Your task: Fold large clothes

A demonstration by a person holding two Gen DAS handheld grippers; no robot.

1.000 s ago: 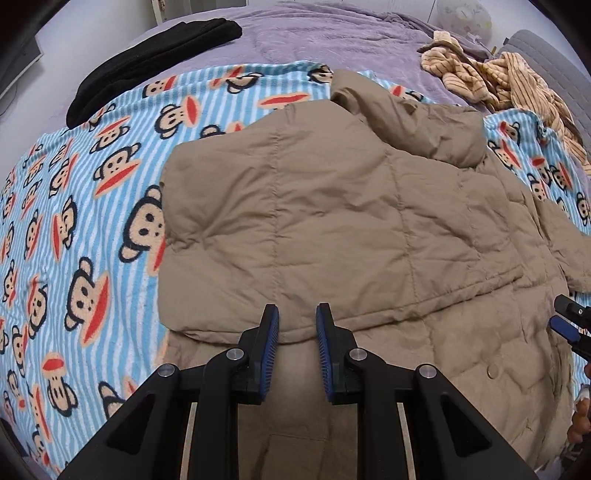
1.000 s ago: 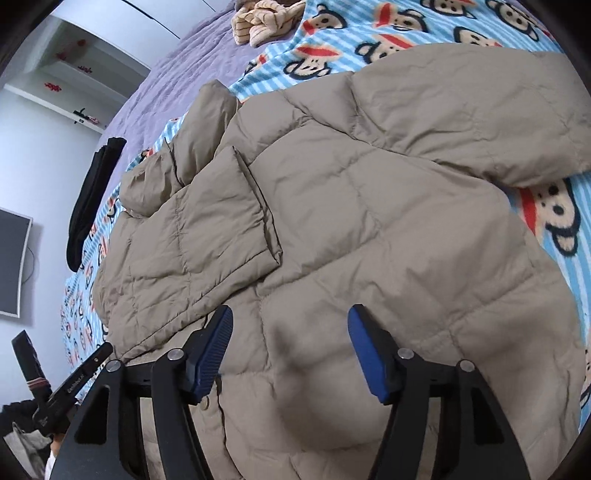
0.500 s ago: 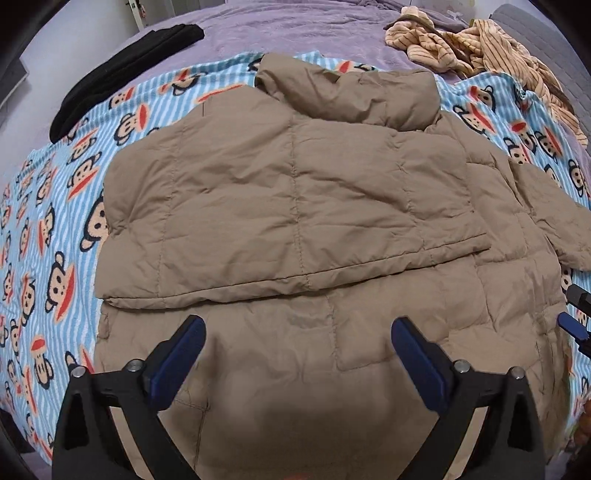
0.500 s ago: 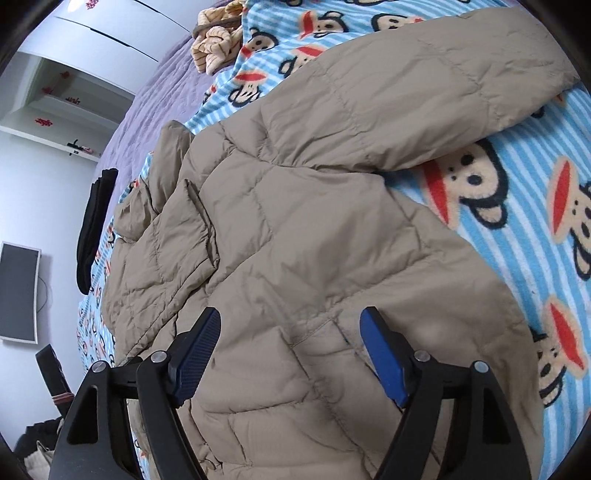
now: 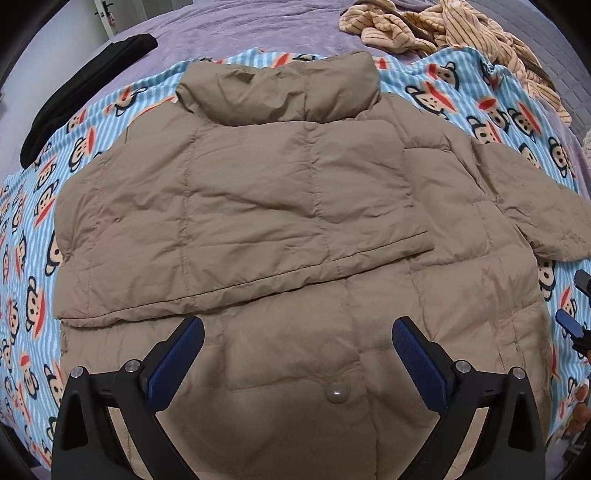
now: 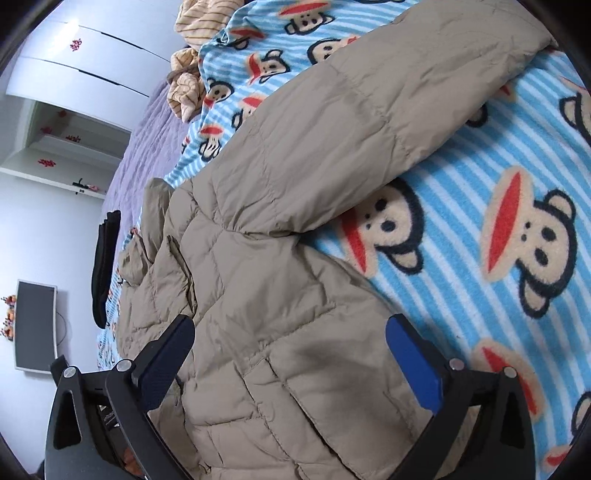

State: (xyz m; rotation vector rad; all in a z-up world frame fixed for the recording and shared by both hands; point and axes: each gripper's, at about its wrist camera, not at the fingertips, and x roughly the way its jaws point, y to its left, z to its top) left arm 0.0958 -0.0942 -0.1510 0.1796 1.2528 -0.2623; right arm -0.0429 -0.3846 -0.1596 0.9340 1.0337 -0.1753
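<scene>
A tan quilted puffer jacket (image 5: pixel 295 206) lies on a blue striped monkey-print blanket (image 5: pixel 33 206). Its left sleeve is folded across the body; its right sleeve (image 5: pixel 532 206) lies spread to the right. My left gripper (image 5: pixel 297 354) is open and empty above the jacket's lower hem, near a snap button (image 5: pixel 335 391). My right gripper (image 6: pixel 291 350) is open and empty over the jacket's right side (image 6: pixel 280 332), below the outstretched sleeve (image 6: pixel 369 122). Its tips show at the right edge of the left wrist view (image 5: pixel 570 325).
The blanket (image 6: pixel 498 229) covers a purple bedspread (image 5: pixel 240 33). A black garment (image 5: pixel 85 88) lies at the far left. A tan striped garment (image 5: pixel 454 33) is heaped at the far right. A white wardrobe (image 6: pixel 81 59) and a dark screen (image 6: pixel 35 325) stand beyond the bed.
My left gripper opened wide and shifted right over the jacket's middle. My right gripper moved right toward the jacket's right edge and sleeve.
</scene>
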